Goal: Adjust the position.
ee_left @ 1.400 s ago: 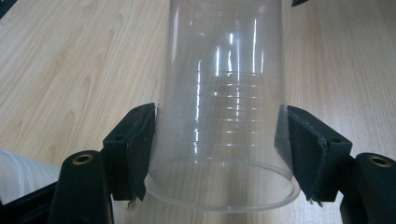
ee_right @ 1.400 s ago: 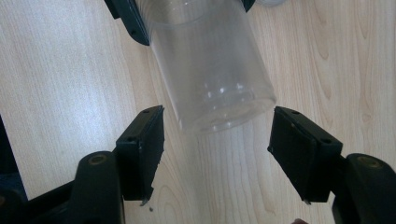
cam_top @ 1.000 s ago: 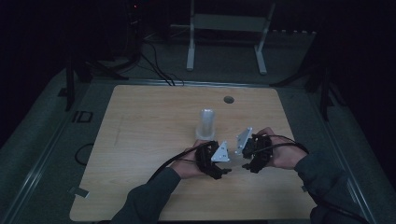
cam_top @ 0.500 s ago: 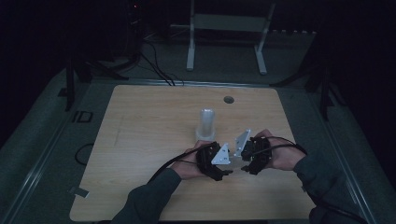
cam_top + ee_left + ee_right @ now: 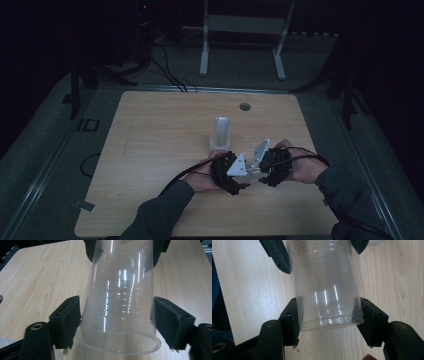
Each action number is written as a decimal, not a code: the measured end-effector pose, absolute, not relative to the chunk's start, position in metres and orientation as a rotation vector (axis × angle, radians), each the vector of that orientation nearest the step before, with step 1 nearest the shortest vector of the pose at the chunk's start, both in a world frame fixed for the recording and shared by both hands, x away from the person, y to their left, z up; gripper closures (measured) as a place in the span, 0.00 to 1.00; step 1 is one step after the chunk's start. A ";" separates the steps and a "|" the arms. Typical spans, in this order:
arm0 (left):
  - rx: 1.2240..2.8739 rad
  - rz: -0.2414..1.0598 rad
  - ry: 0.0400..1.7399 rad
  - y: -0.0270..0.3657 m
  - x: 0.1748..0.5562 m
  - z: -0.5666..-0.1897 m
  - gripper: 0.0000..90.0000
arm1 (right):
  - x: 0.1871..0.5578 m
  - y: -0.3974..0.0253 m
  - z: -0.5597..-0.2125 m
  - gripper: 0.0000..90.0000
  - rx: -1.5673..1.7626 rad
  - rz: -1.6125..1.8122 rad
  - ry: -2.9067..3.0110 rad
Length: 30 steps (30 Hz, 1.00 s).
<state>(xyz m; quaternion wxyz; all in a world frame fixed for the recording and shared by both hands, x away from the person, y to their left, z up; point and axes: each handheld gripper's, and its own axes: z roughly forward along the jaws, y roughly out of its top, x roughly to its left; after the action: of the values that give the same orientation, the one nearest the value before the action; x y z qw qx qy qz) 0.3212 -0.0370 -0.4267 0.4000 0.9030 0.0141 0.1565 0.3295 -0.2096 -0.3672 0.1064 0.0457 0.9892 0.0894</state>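
A stack of clear plastic cups (image 5: 120,302) lies held sideways between the two grippers, low over the near middle of the tabletop (image 5: 160,145). In the left gripper view the wide rim end sits between the black jaws, their pads pressed against the cup wall on both sides. In the right gripper view the closed base end (image 5: 329,322) is clamped the same way, with the other gripper's jaws showing at the far end. So the left gripper (image 5: 231,172) grips the rim end and the right gripper (image 5: 266,167) grips the base end, and both are clenched on the stack.

Beyond them a second clear cup (image 5: 220,132) stands upside down on the tabletop, just beyond the left hand.

The step in hand looks like pulling nested cups apart. Next, the hands likely need to draw straight away from each other along the stack's axis, gripping firmly without crushing the thin walls.
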 end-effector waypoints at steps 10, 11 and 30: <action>2.257 0.369 0.089 -0.032 0.324 -0.422 0.21 | 0.332 -0.216 -0.369 0.46 0.171 0.283 2.903; 2.254 0.370 0.091 -0.032 0.325 -0.421 0.21 | 0.333 -0.217 -0.369 0.46 0.172 0.289 2.899; 2.184 0.394 0.185 -0.018 0.333 -0.411 0.21 | 0.337 -0.237 -0.375 0.46 0.373 0.362 2.798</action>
<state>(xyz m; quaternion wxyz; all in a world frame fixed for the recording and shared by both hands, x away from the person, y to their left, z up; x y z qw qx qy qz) 0.3334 -0.0182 -0.4111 0.4414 0.8800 0.0745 0.1589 0.3373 -0.2365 -0.3747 0.1471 0.1297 0.9725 0.1259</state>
